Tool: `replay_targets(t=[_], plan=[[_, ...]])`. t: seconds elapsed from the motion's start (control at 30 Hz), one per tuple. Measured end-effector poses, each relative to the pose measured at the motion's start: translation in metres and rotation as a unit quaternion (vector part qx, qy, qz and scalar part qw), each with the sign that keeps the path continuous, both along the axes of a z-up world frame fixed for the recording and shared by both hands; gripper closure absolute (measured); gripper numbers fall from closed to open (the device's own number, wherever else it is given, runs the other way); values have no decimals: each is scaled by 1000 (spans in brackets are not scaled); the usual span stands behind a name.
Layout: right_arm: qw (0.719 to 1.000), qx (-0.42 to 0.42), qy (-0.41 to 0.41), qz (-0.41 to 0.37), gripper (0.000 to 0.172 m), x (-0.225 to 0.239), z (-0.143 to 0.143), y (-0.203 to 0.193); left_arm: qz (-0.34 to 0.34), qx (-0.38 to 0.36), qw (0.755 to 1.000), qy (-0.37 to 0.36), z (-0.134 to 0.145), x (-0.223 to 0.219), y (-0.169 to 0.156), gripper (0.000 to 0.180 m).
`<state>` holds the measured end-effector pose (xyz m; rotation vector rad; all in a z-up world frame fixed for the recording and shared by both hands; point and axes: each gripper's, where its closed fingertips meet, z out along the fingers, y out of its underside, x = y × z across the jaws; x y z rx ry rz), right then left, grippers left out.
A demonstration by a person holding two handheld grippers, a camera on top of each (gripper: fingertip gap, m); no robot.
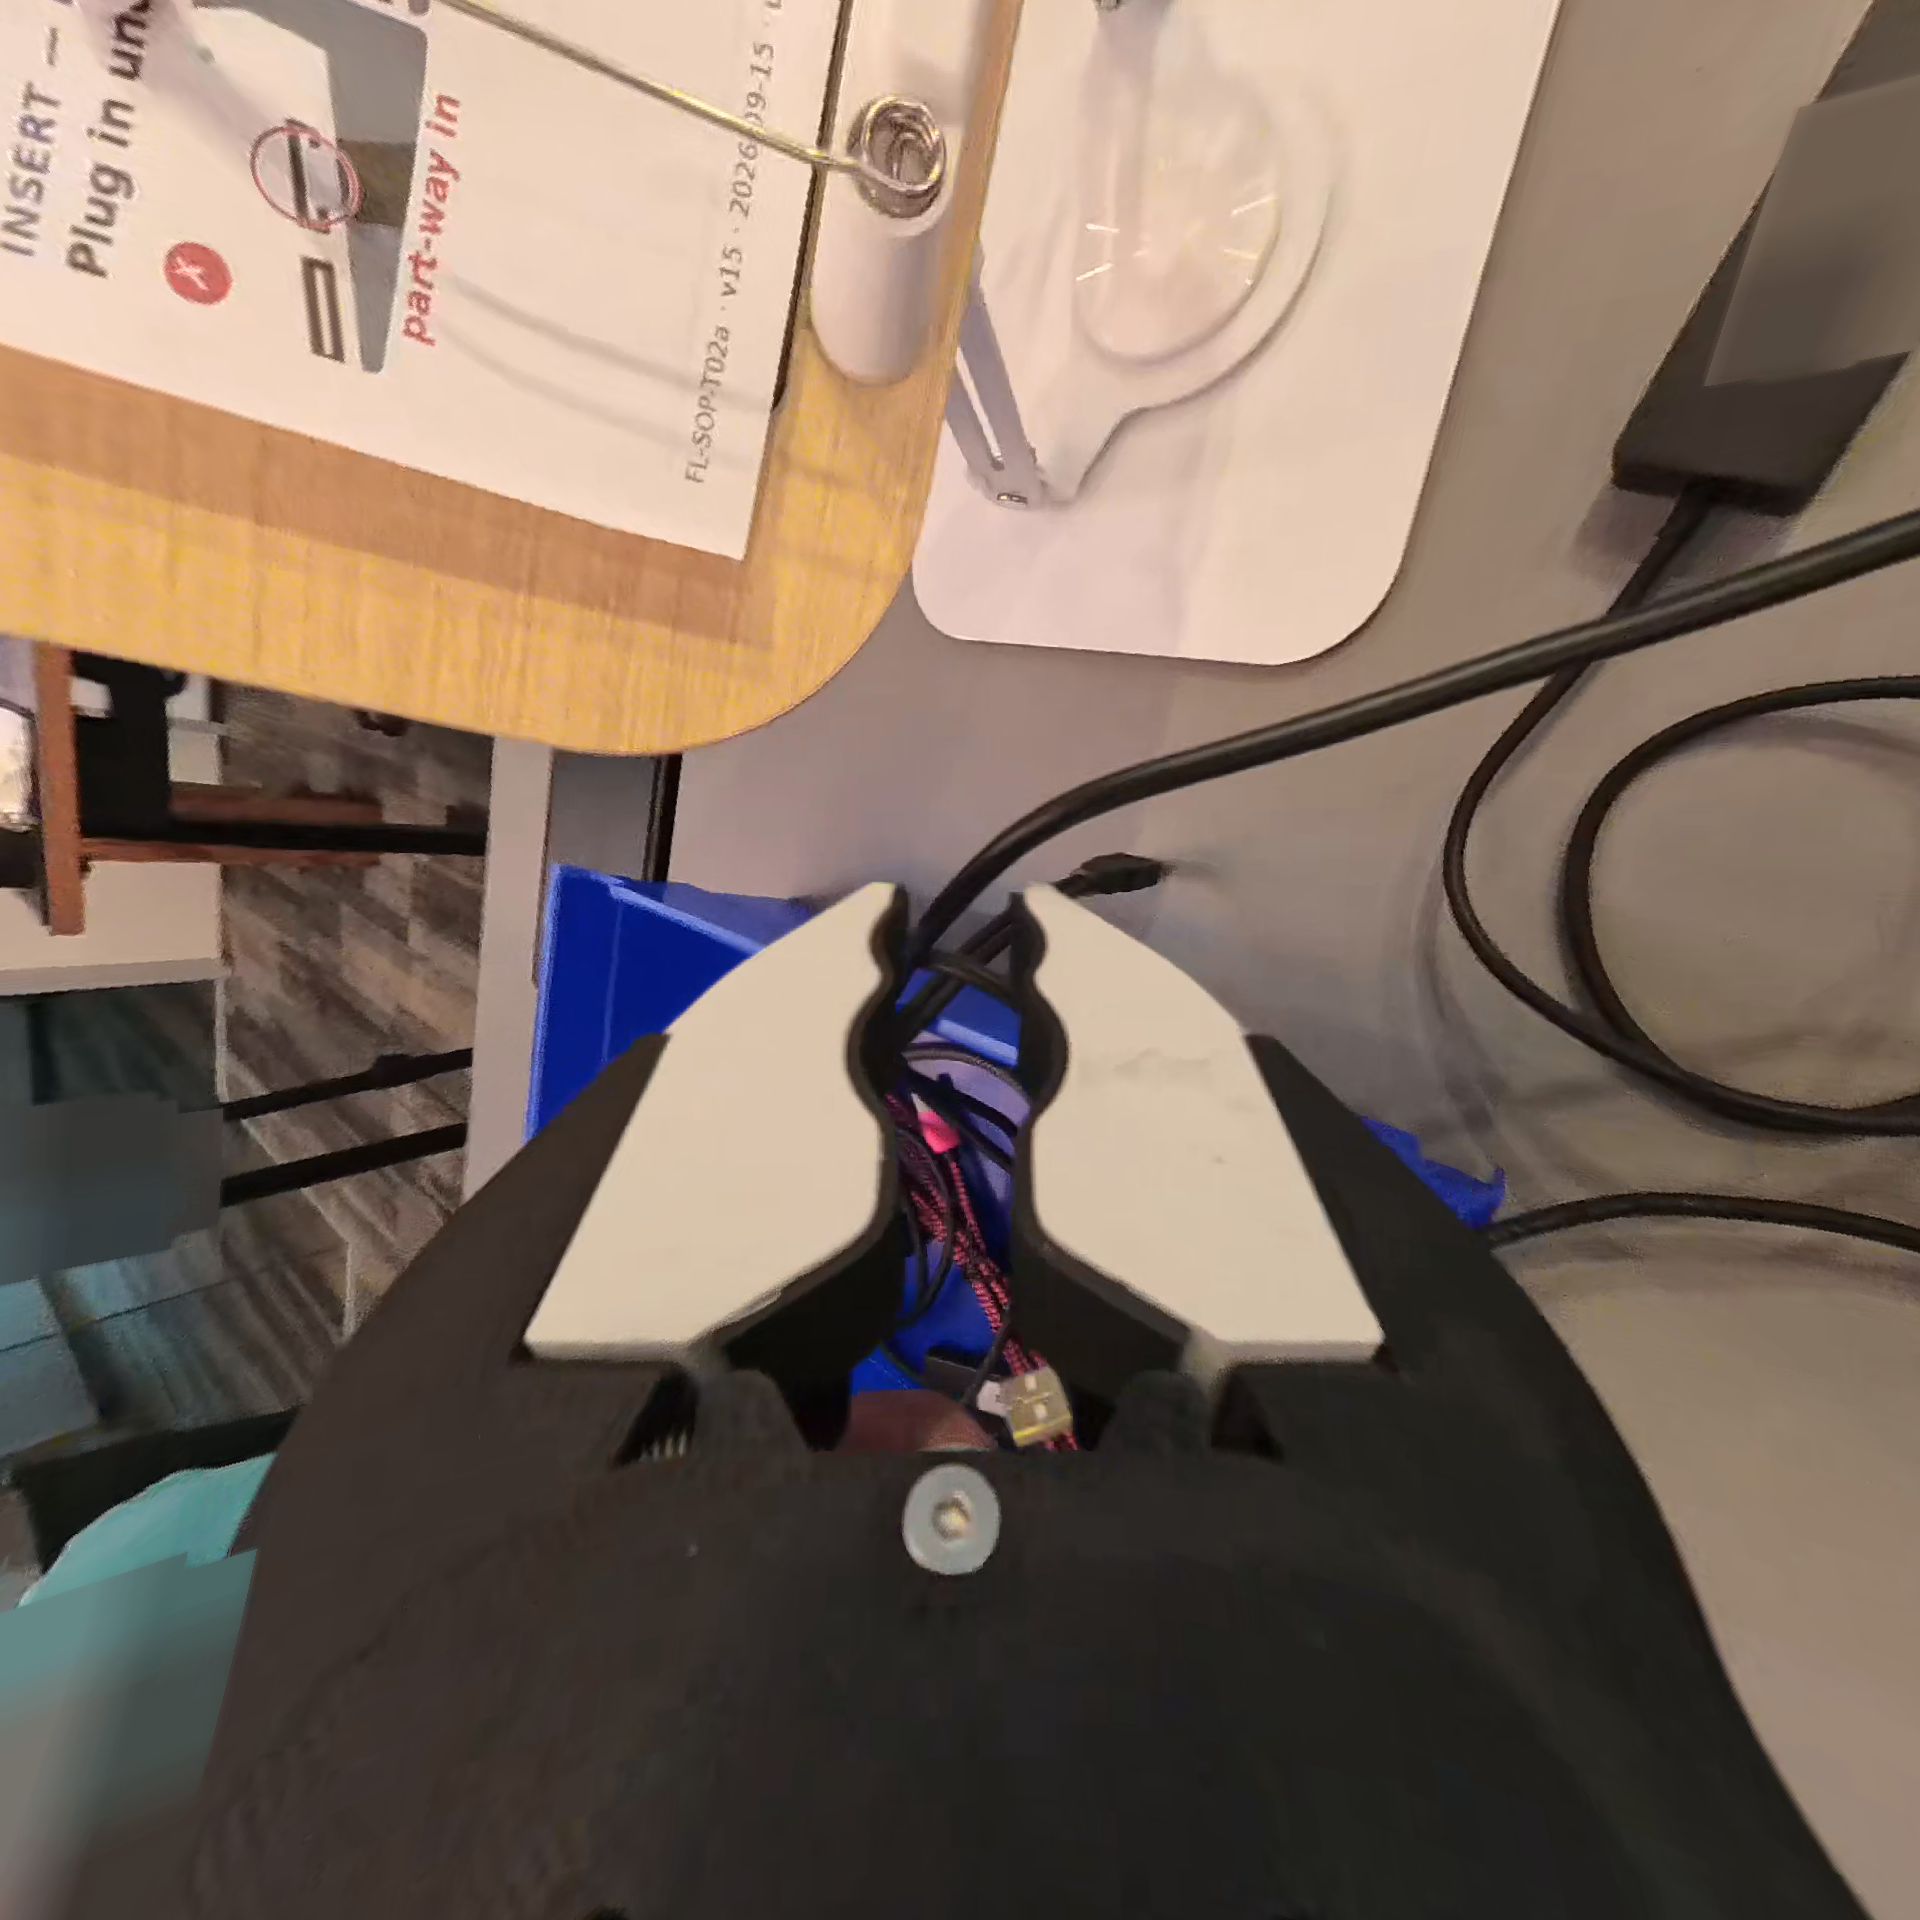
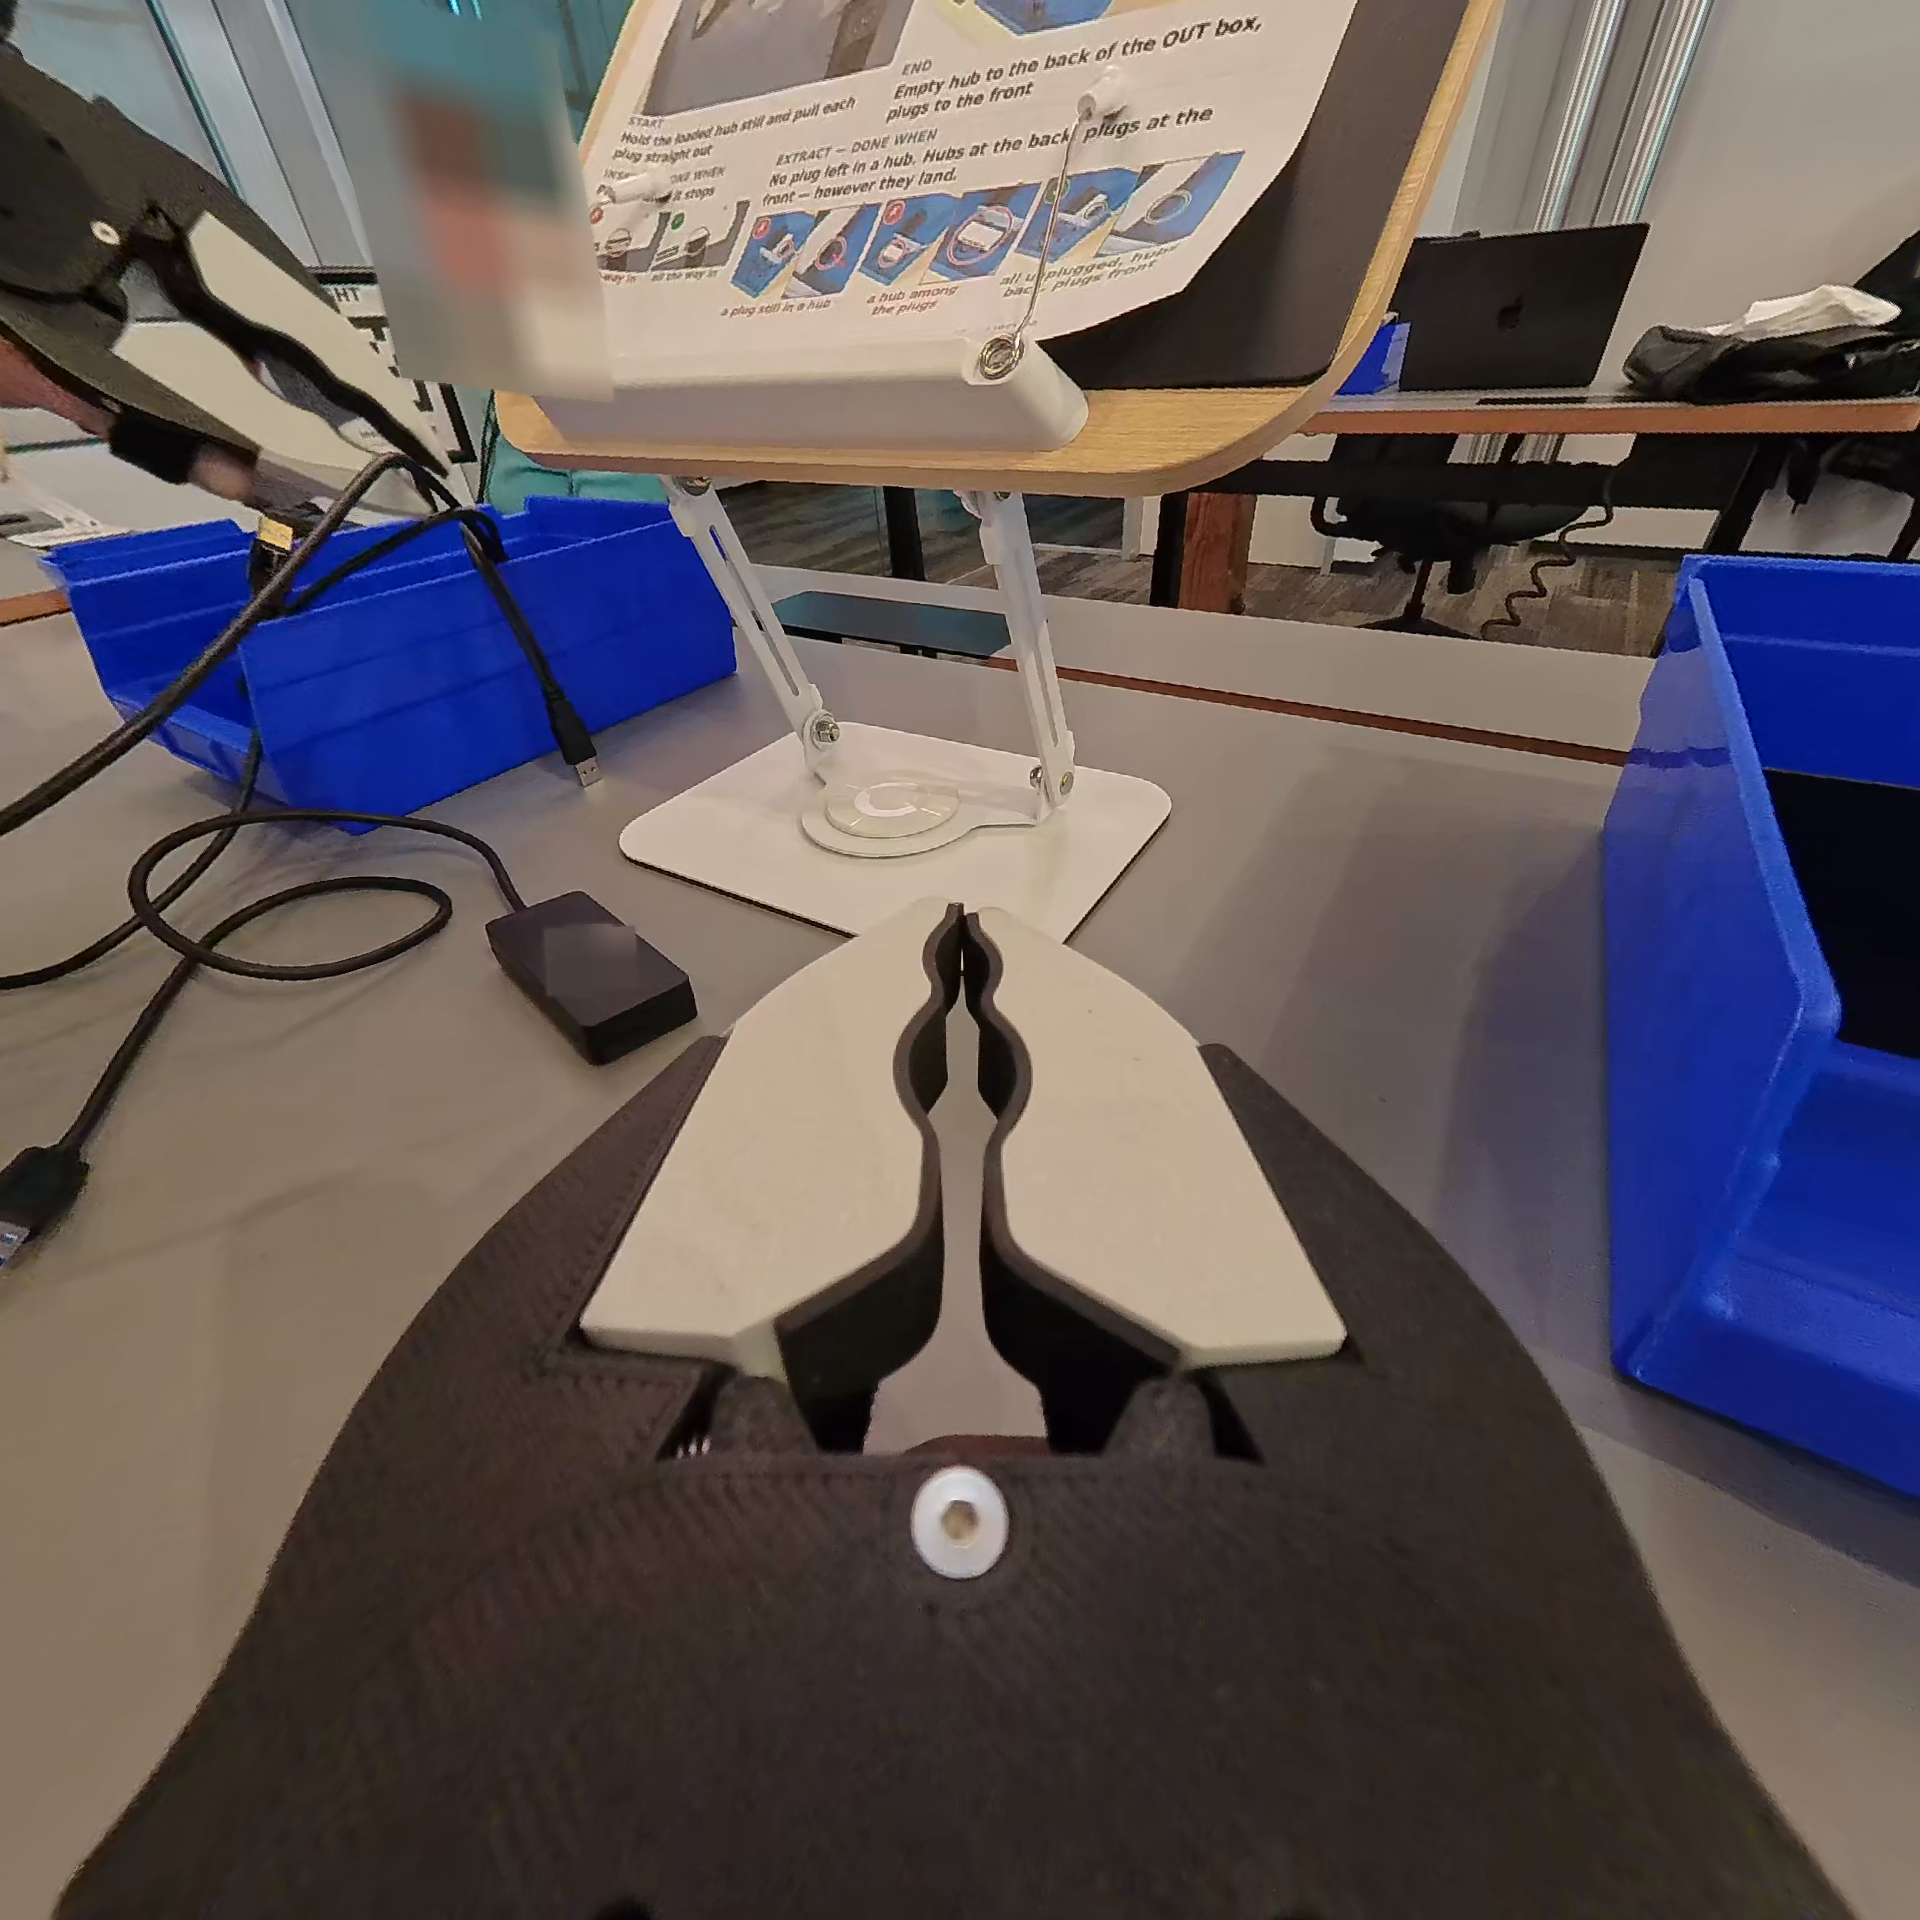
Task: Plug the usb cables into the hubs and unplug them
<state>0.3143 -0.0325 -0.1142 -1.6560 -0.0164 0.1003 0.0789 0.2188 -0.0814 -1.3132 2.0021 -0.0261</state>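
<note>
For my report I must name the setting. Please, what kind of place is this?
Most likely an office set up as a work or training station. A grey table carries blue bins and a stand holding an instruction sheet; behind stand a desk with a laptop and an office chair.

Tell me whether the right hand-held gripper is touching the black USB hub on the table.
Apart. The right wrist view shows the right hand-held gripper with fingertips shut together, and bare grey table between it and the black USB hub to its left.
</note>
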Motion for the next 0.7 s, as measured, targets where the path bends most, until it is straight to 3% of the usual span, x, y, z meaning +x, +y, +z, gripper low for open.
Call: replay_targets(t=[0.03, 0.17, 0.23, 0.3, 0.33, 0.4, 0.53, 0.63, 0.7], plan=[[1000, 0, 1, 0, 172, 0, 0, 0, -2, 14, 1000, -2, 1, 2, 3, 172], [1000, 1, 1, 2, 172, 0, 0, 0, -11, 6, 1000, -16, 12, -5, 6, 172], [1000, 2, 2, 2, 172, -1, 0, 0, -3, 9, 1000, -27, 25, -17, 19, 161], [1000, 1, 3, 2, 172, -1, 0, 0, 6, -15, 1000, -19, 29, -31, 32, 131], [1000, 1, 2, 2, 172, -1, 0, 0, 12, -31, 999, -14, 29, -36, 38, 129], [1000, 0, 2, 1, 172, 0, 0, 0, 10, -14, 1000, 22, 19, -43, 53, 140], [1000, -2, -1, -2, 172, 1, -1, 1, 1, -1, 988, 152, -27, -48, 69, 157], [1000, -3, -1, -4, 172, 1, -1, 1, -5, 13, 982, 189, -49, -46, 79, 174], [1000, -3, -1, -3, 172, 1, -1, 1, -8, 48, 981, 188, -47, -46, 86, 177]])
